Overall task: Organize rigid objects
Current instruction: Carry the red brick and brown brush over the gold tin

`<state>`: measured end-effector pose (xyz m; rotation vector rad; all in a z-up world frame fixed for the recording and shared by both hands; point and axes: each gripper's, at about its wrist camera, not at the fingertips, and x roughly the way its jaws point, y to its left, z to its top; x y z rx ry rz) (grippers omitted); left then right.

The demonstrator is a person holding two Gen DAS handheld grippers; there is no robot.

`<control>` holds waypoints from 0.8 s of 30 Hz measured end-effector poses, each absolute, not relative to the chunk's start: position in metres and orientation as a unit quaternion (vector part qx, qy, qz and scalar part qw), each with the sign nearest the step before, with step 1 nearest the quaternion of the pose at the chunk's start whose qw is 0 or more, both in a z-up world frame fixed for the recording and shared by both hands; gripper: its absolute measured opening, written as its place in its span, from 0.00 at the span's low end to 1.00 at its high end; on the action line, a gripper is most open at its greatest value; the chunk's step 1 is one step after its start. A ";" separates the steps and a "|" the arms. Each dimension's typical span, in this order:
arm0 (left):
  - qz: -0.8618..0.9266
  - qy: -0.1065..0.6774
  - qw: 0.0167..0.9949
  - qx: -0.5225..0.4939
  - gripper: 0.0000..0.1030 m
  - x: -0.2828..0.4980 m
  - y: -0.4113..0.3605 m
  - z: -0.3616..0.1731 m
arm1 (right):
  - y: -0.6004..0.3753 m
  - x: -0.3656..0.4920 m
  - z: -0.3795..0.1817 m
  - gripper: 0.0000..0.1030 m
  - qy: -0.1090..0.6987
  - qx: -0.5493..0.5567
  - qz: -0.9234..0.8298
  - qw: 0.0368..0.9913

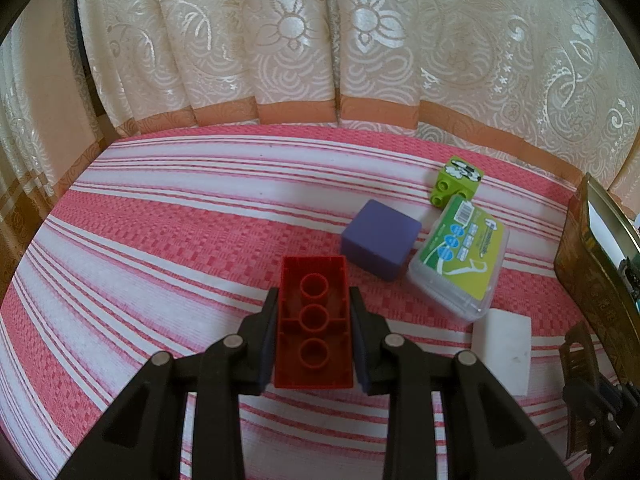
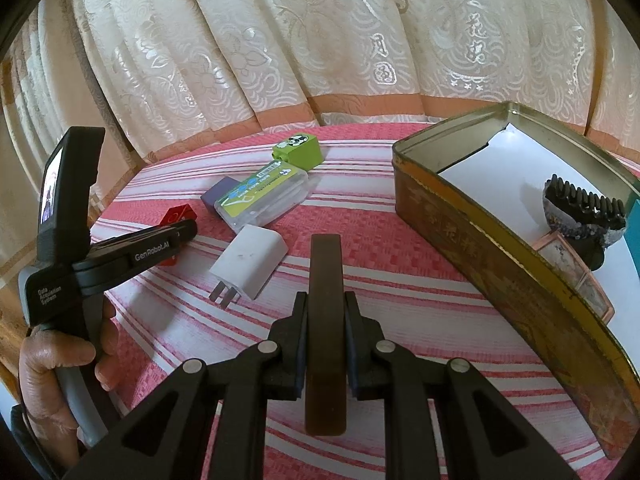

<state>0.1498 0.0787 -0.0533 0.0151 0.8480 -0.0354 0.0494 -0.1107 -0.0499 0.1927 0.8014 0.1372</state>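
The left gripper (image 1: 314, 320) is clamped on a red building brick (image 1: 313, 320), its pads pressing the two long sides while the hollow underside with its three round tubes faces the camera, held above the striped cloth (image 1: 160, 240) toward the near edge. That brick looks light, hard and smooth; the flat side walls are the sensible place to squeeze, since they are stiff and parallel, though glossy plastic could slip if the grip slackens. The right gripper (image 2: 325, 328) is closed on a thin dark brown bar (image 2: 325, 320), pinched across its narrow faces; what it is made of I cannot tell, but it appears rigid and a bit long for its grip point, so it may swing. Just to its right stands the old tin box (image 2: 500, 240), open, along the right edge of the cloth, with a dark comb-like piece already inside. Loose near the middle lie a purple block (image 1: 380, 238), a clear floss case (image 1: 460, 256), a green brick (image 1: 458, 182) and a white charger (image 2: 250, 262), all small, stiff and best taken by their flat sides.
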 end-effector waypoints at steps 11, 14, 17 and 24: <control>-0.017 0.411 0.911 0.007 0.30 0.150 0.079 -0.053 | -0.111 0.049 -0.050 0.17 0.389 0.093 0.067 0.914; -0.017 0.411 0.911 0.007 0.30 0.150 0.079 -0.053 | -0.111 0.049 -0.050 0.17 0.389 0.093 0.067 0.914; -0.016 0.411 0.912 0.010 0.30 0.150 0.079 -0.053 | -0.112 0.049 -0.050 0.17 0.389 0.094 0.066 0.914; -0.011 0.408 0.913 0.020 0.30 0.145 0.082 -0.055 | -0.111 0.044 -0.041 0.17 0.363 0.084 0.049 0.927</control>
